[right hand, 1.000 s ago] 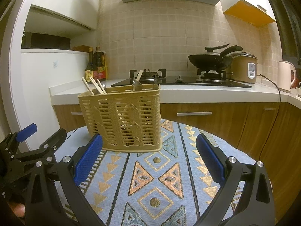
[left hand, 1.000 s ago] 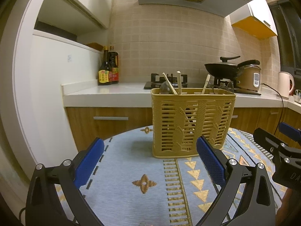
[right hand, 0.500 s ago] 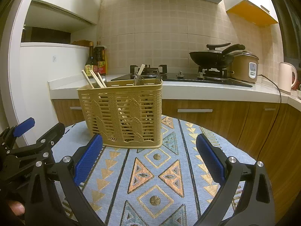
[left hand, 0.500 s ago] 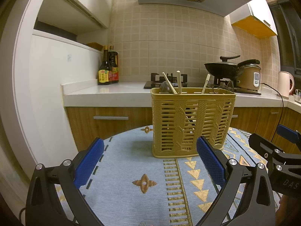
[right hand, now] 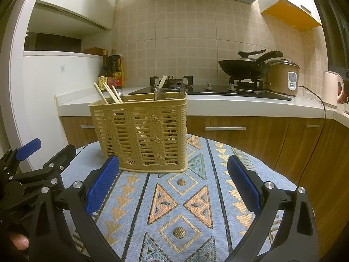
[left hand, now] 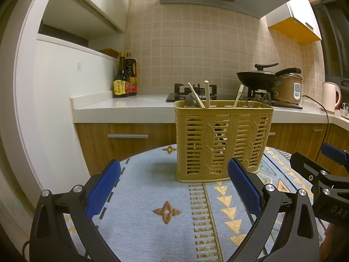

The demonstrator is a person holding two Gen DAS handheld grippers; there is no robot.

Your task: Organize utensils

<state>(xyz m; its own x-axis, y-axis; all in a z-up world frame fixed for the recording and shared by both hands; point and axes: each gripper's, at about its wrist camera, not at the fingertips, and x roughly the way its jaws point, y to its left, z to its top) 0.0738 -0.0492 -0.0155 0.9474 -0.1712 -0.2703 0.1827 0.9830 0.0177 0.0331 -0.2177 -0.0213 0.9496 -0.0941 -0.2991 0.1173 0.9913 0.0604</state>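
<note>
While both of our grippers hover low over the patterned cloth (left hand: pixel 152 187), the left gripper (left hand: pixel 174 187) and the right gripper (right hand: pixel 173 185) each have their jaws spread wide with nothing between the blue, finely textured pads, and neither touches the basket. We see the utensil basket (left hand: pixel 222 142) standing upright on the round table (right hand: pixel 272 174), a tan plastic rectangular box with slatted, woven-look walls and a scalloped bottom edge; its long side runs left to right across the left wrist view, while in the right wrist view it sits turned so one corner faces us. From its open top pale wooden chopsticks (left hand: pixel 207 92) poke upward, leaning at slight angles, some tilted left and one tilted right, their long axes roughly vertical, and beside them dark rounded spoon-like heads show above the rim, too dim for us to name with certainty. Our cloth is a coarse light-blue weave with gold triangles, diamonds and stripes. Behind the table runs a white counter (left hand: pixel 122 107) over wood-grain cabinets (right hand: pixel 240 137), carrying two dark sauce bottles (left hand: pixel 124 80), a black gas hob (right hand: pixel 209 90) with a black lidded wok (right hand: pixel 244 65), a bronze rice cooker (right hand: pixel 283 76) and a pale kettle (right hand: pixel 332 87); beige square tiles cover the wall
</note>
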